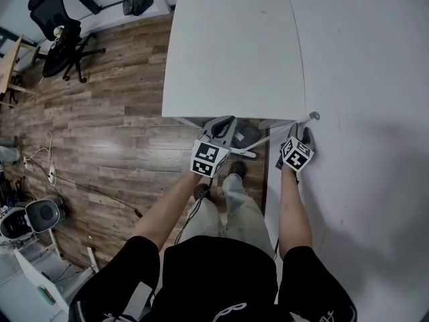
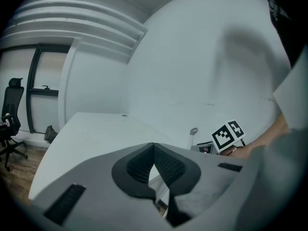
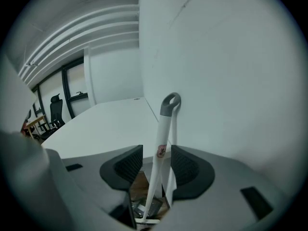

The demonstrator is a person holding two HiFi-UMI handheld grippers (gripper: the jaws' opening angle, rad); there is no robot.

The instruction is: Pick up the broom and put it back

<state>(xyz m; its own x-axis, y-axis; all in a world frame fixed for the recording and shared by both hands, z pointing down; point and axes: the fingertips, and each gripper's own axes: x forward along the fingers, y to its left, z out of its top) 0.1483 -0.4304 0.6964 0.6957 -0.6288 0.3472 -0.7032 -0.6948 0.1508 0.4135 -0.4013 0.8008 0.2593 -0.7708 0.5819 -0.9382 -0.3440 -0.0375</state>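
Observation:
The broom's white handle (image 1: pixel 271 137) slants up to a grey hanging loop (image 1: pixel 315 116) that rests against the white wall. In the right gripper view the handle (image 3: pixel 162 138) stands upright between the jaws of my right gripper (image 3: pixel 157 149). That gripper is open, with a gap on each side of the handle. In the head view the right gripper (image 1: pixel 299 134) is just below the loop. My left gripper (image 1: pixel 222 123) hovers at the table's near edge, left of the handle's lower part. Its pads (image 2: pixel 166 165) meet at the tips, shut, with nothing seen gripped. The broom's head is hidden.
A white table (image 1: pixel 234 52) fills the space ahead, its right side against the wall (image 1: pixel 375 113). A grey object (image 1: pixel 249 137) sits under its near edge. Wood floor (image 1: pixel 107 126) lies to the left, with an office chair (image 1: pixel 60 39), cables and a round appliance (image 1: pixel 41 213).

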